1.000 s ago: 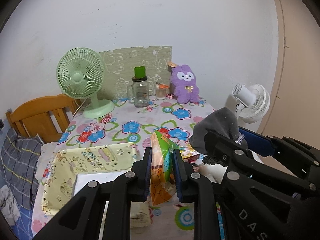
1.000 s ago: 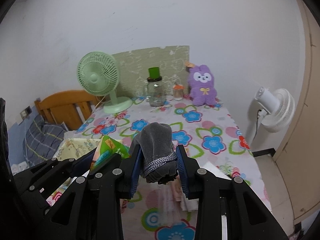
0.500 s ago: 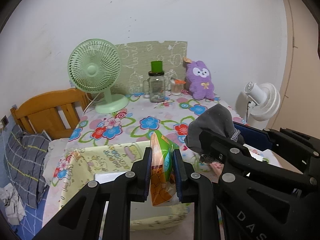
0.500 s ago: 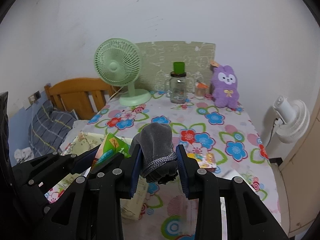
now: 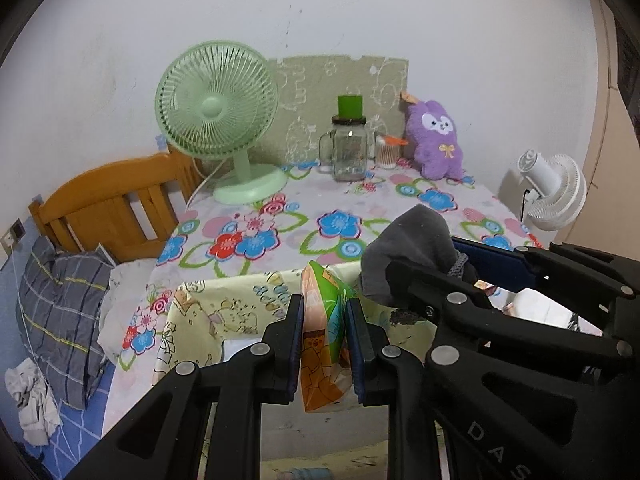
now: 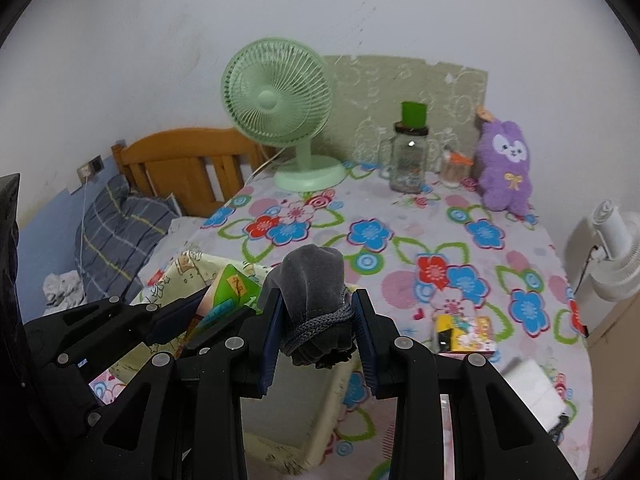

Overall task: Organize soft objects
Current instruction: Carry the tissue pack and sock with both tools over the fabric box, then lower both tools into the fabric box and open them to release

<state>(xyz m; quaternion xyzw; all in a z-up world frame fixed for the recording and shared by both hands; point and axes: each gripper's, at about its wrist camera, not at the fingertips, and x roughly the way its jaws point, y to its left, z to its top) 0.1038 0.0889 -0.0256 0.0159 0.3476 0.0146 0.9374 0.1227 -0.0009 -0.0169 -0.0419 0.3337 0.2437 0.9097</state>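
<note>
Above the flowered table, left gripper clamps a snack packet, right gripper a grey pouch; next, probably lowering both into the yellow bin.

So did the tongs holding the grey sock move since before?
Yes. The right tongs, shut on the grey sock, have slid left: the green fan and the purple bunny now sit further right in the right wrist view.

Left tongs clamp an orange-green packet above the table.
</note>
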